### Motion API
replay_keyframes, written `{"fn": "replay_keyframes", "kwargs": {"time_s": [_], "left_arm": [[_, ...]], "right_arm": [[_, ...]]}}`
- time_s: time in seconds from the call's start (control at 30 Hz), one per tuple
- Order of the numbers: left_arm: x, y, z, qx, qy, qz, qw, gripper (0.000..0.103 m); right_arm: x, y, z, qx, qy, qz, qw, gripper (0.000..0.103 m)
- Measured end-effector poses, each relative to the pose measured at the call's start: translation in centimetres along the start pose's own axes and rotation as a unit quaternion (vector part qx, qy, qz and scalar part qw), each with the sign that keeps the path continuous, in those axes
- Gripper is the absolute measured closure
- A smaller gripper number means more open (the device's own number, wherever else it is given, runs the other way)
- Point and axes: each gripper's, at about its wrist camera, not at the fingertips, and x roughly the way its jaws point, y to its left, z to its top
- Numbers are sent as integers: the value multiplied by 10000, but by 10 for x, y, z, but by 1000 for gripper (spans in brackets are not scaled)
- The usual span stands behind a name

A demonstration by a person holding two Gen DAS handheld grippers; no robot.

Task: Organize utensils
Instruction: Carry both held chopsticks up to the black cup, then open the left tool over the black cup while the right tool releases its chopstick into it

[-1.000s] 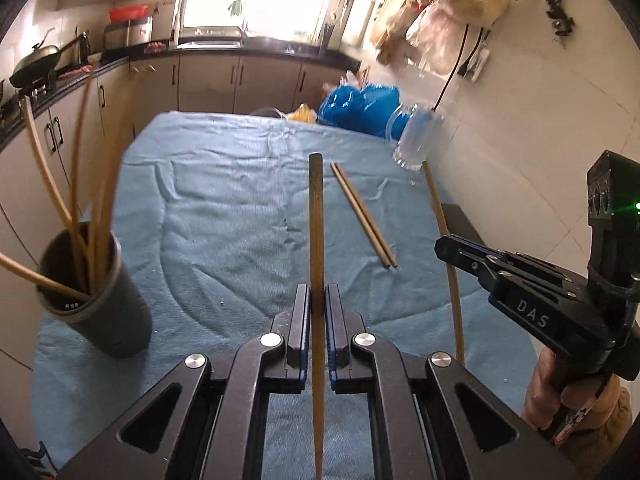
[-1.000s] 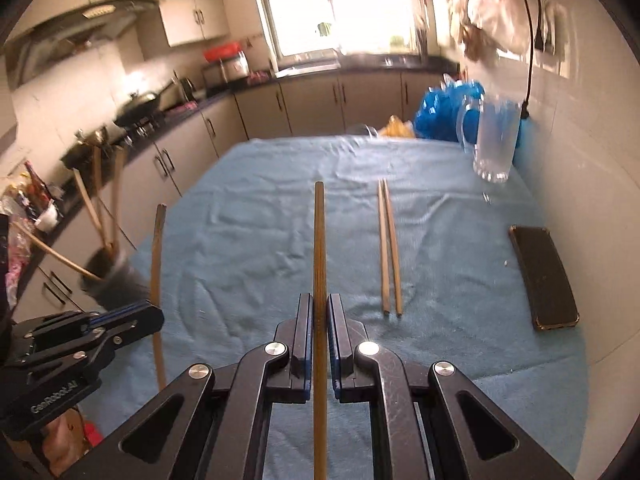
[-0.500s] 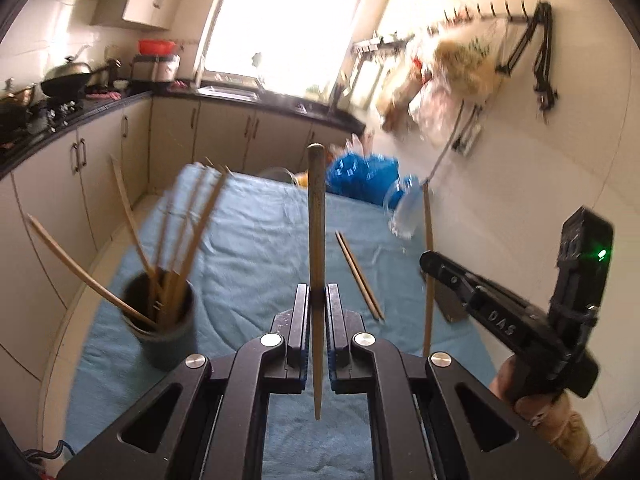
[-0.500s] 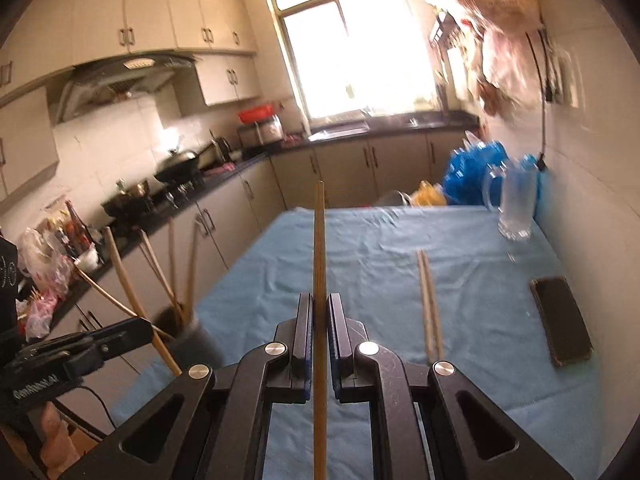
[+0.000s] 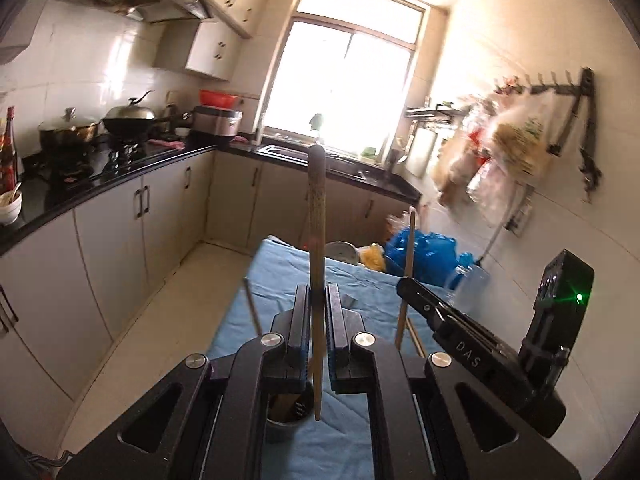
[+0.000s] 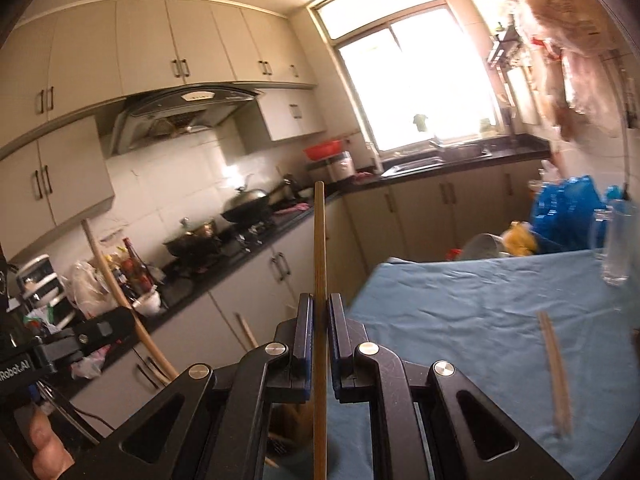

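Now each hand holds one stick. The left gripper [image 5: 318, 336] is pinching a long brown wooden chopstick [image 5: 316, 248], and its thin tip hangs just over the dark round holder cup [image 5: 289, 416] on the blue cloth table [image 5: 280, 280]. The right gripper [image 6: 319, 336] is pinching another long brown wooden chopstick [image 6: 319, 248] beside it. Line each tip up over the cup mouth first, go down slowly, then let go. One pair of chopsticks [image 6: 555, 372] lies on the cloth.
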Motion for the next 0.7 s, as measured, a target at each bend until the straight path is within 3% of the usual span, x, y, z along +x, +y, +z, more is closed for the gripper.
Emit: {"fn": "replay_keyframes", "kwargs": {"time_s": [0.17,0.37,0.7], "left_arm": [[22,15,5,26,68,209,9998,96],[48,17,3,112,193,360,9991,96],[62,16,-5,46,350,439,9984,96]], "right_arm": [[37,16,-5,11,-152,96,9998,95],[69,16,-17,-18,-244,-131,9996,95],[75,10,-33,-307,-157,-260,9991,95]]}}
